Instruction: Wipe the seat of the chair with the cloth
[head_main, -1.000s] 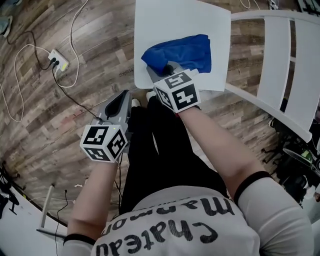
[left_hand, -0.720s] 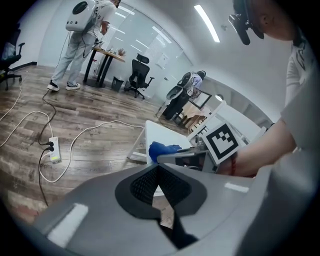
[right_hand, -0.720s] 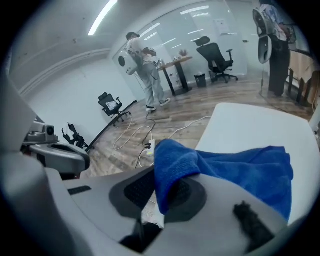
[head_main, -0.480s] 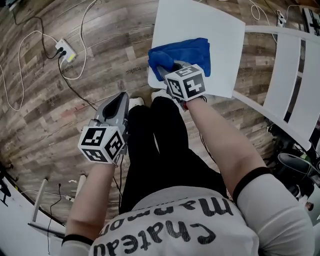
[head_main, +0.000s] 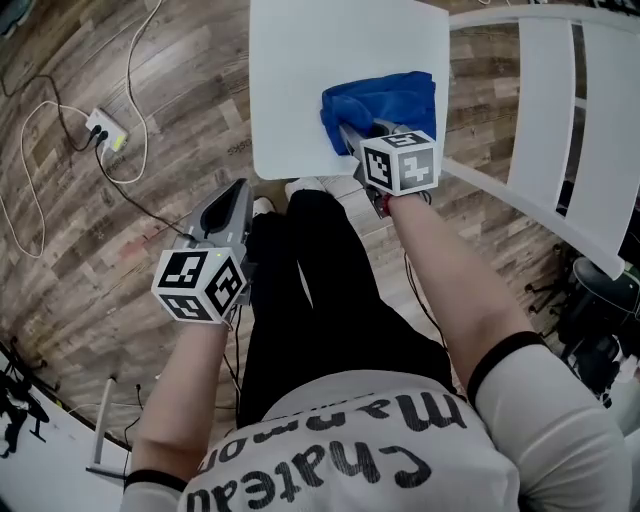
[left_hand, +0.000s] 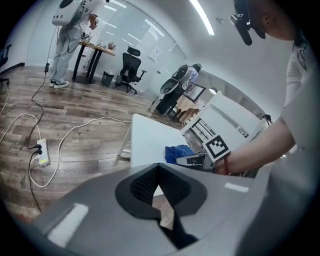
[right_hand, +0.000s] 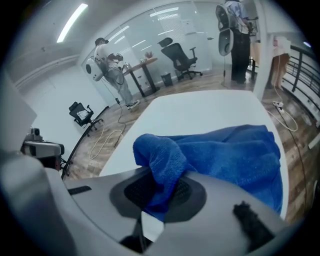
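The blue cloth (head_main: 385, 105) is lying on the white chair seat (head_main: 300, 80), on the half nearest the backrest (head_main: 545, 120), close to the seat's near edge. In the right gripper view I am seeing the cloth (right_hand: 225, 150) spreading flat across the seat (right_hand: 200, 112), with one bunched fold rising at its near end.

I am holding that fold with the right gripper (head_main: 350, 138). Its jaws are closing on the fabric from both sides, and the fold is filling the space between the pads (right_hand: 135, 190). The gripper body is angling down onto the seat from the near edge, with its marker cube (head_main: 400, 162) sitting just off the seat's corner.

I am carrying the left gripper (head_main: 235, 192) well apart from the chair, low on the left beside my legs (head_main: 300, 300) and above the wood floor (head_main: 130, 250). In the left gripper view its jaws (left_hand: 159, 186) are meeting at the tips, with nothing between them. Only the floor is showing through the small gap beneath.

A white power strip (head_main: 105, 130) with trailing cables is lying on the floor, well apart from the chair on the left.
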